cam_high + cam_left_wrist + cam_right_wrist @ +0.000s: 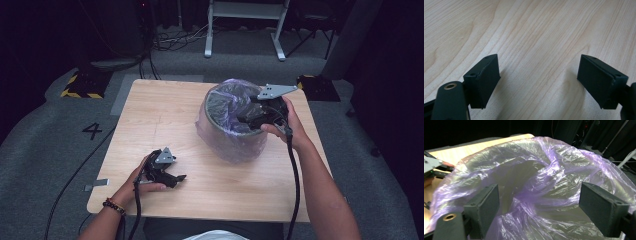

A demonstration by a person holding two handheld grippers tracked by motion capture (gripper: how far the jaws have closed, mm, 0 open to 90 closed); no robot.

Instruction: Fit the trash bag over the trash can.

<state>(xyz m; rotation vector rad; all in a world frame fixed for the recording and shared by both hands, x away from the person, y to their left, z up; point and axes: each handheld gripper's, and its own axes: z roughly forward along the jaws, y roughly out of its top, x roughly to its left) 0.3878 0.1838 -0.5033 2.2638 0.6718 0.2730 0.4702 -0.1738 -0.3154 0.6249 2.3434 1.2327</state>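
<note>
Here, in the high view, we see the left tongs resting low on the near left part of the wooden table, held in the person's left hand, with nothing between their tips. The right tongs, in the right hand, reach over the near right rim of a round bin that stands right of the table's centre. A thin purple bag lines the bin and drapes down over its outer wall. From here we cannot tell how wide the right tongs stand.

Next, in the left gripper view, we look along the left tongs at bare table. Their two black pads stand wide apart, with only wood grain between them, and they grip nothing.

Lastly, in the right gripper view, we see the right tongs just as wide apart, poised over the mouth of the bag. Crumpled purple film lies between and below the pads, yet they do not press on it. Whether a pad brushes the film we cannot tell. The table shows beyond the bag at the upper left.
</note>
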